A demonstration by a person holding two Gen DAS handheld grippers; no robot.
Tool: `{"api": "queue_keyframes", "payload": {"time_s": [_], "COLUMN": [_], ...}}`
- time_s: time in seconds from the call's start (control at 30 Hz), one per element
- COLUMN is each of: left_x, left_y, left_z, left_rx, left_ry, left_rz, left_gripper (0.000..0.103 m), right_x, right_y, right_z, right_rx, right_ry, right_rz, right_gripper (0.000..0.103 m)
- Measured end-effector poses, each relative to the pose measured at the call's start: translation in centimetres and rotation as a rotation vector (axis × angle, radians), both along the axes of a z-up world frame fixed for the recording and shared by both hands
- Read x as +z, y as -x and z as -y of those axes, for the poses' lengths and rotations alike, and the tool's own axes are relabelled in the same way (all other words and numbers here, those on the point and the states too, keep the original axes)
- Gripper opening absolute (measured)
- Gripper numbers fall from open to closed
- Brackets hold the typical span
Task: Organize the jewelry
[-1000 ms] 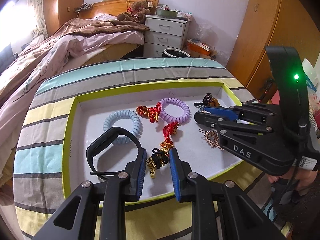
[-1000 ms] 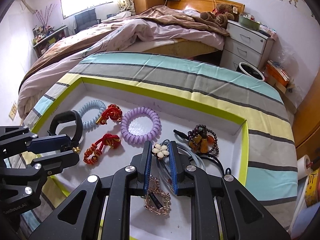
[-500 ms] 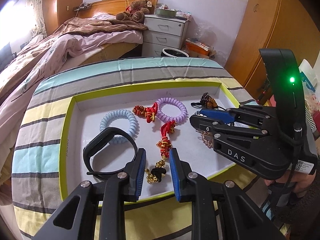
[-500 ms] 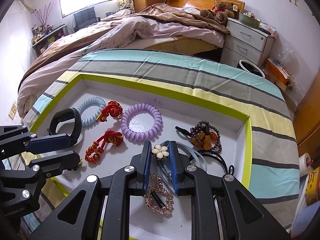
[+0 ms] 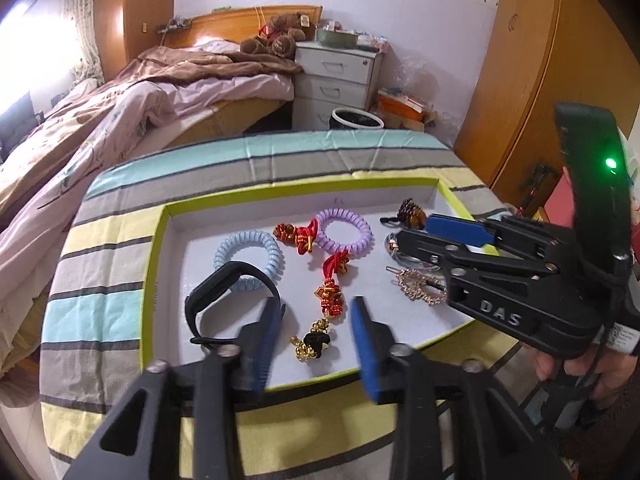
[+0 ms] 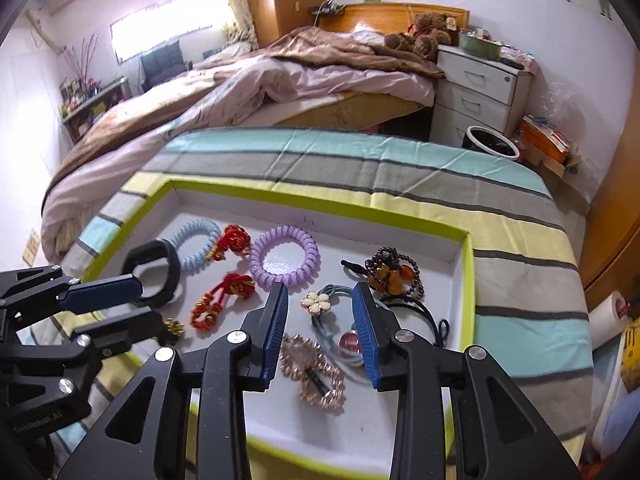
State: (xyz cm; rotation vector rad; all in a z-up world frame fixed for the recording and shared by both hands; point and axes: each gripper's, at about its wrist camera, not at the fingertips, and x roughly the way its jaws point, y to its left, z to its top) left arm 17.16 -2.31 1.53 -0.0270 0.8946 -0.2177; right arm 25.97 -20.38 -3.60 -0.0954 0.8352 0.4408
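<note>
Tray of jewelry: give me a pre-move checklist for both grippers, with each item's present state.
1. Left gripper jaws clear of the black-and-gold charm: ok; they are opening, the charm lies between them unpressed.
2. Right gripper jaws clear of the flower hair tie: ok; opening, the flower sits between them untouched.
3. All pieces inside the tray: ok.
4. Black band clear of the blue coil tie: not ok; it overlaps it.
5. Purple coil tie separate from its neighbours: ok in the right wrist view.
6. Gold hair clip free of the hair tie's cord: cannot tell.
</note>
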Motion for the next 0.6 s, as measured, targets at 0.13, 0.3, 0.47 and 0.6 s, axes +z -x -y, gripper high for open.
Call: {"api": "queue_keyframes", "payload": {"time_s": [0.13, 0.3, 0.47, 0.6], "left_x": [0.9, 1.8, 2.2, 2.3], "left_y": [1.3, 2.8, 4.4, 5.6], "left_z": [-0.2, -0.3, -0.3, -0.3], "left_rx": [0.055, 0.102, 0.144, 0.171], "left_ry": [-0.026, -0.067, -0.082, -0.094], "left_rz": [0.030, 0.058, 0.066, 0.070], "left_gripper": [0.041, 0.041, 0.041, 0.041], "right_x": [1.4, 2.8, 3.4, 3.5], "right_y": [1.9, 4.8, 7.6, 9.4], "right_z": [0.9, 1.5, 1.8, 2.1], "right_rx": [-0.055, -0.094, -0.137, -0.176], "right_ry": [-0.034, -0.048, -0.045, -0.055], "right_rz": [0.036, 0.085, 0.118, 0.128], "right_gripper": [0.035, 0.036, 0.040, 0.042]}}
